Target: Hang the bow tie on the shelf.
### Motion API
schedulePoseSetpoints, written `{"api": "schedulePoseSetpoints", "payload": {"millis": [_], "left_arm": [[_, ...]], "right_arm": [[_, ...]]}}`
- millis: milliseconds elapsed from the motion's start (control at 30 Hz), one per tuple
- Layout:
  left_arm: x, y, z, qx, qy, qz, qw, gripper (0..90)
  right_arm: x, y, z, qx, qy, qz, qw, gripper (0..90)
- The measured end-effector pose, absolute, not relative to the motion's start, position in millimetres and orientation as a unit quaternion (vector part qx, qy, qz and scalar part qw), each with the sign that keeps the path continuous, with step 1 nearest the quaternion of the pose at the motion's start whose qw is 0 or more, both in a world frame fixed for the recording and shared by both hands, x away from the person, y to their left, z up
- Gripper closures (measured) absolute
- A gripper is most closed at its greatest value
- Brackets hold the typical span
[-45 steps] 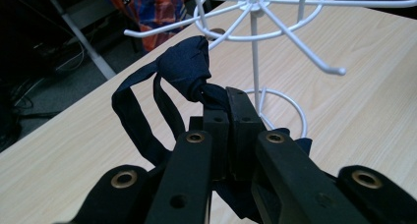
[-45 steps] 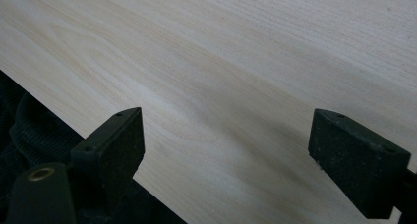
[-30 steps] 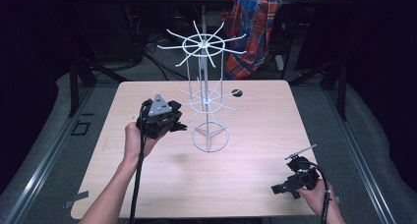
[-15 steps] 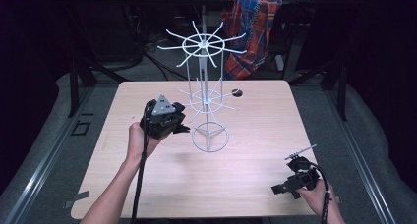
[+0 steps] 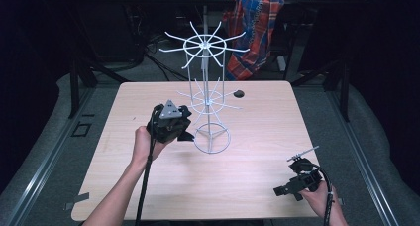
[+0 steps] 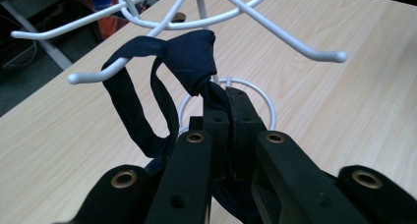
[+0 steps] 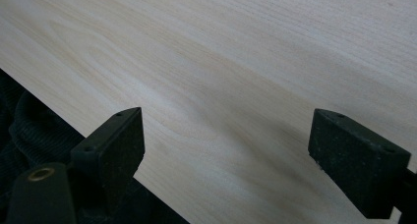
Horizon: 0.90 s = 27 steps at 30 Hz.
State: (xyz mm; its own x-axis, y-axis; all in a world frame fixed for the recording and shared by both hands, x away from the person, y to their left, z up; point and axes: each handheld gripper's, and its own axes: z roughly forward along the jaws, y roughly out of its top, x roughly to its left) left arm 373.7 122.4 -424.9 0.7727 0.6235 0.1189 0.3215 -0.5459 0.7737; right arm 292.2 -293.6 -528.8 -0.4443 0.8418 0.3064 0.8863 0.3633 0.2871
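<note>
A white wire rack point(image 5: 205, 87) with two tiers of radial hooks stands on the middle of the wooden table point(image 5: 257, 122). My left gripper point(image 5: 187, 133) is beside the lower tier, on its left. In the left gripper view its jaws point(image 6: 228, 94) are shut on a knotted dark navy fabric band point(image 6: 189, 62), and the band's loop hangs over one white hook arm point(image 6: 93, 75). My right gripper point(image 5: 281, 190) rests near the table's front right edge. Its jaws point(image 7: 226, 135) stand wide open over bare wood with nothing between them.
A small dark object point(image 5: 239, 93) lies on the table behind the rack. The rack's round base ring point(image 5: 211, 139) sits just right of my left gripper. A plaid cloth point(image 5: 257, 23) hangs beyond the far edge. Dark floor surrounds the table.
My left gripper has edged slightly toward the rack with the band in it. The right gripper has stayed where it was.
</note>
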Motion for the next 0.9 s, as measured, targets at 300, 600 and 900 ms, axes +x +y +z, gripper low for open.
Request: {"api": "schedulePoseSetpoints", "payload": {"millis": [300, 600, 900], "left_arm": [[373.5, 116.7, -433.8, 0.861, 0.273, 0.19, 0.384, 87.9], [374.0, 110.9, -441.1, 0.868, 0.269, 0.187, 0.374, 87.9], [375.6, 107.3, -447.9, 0.872, 0.279, 0.191, 0.355, 88.0]], "right_arm": [[292.6, -294.7, -527.3, -0.518, -0.829, -0.206, 0.054, 13.6], [292.8, -294.2, -527.8, -0.516, -0.83, -0.203, 0.056, 13.5], [293.1, -293.7, -528.4, -0.515, -0.831, -0.202, 0.058, 13.5]]}}
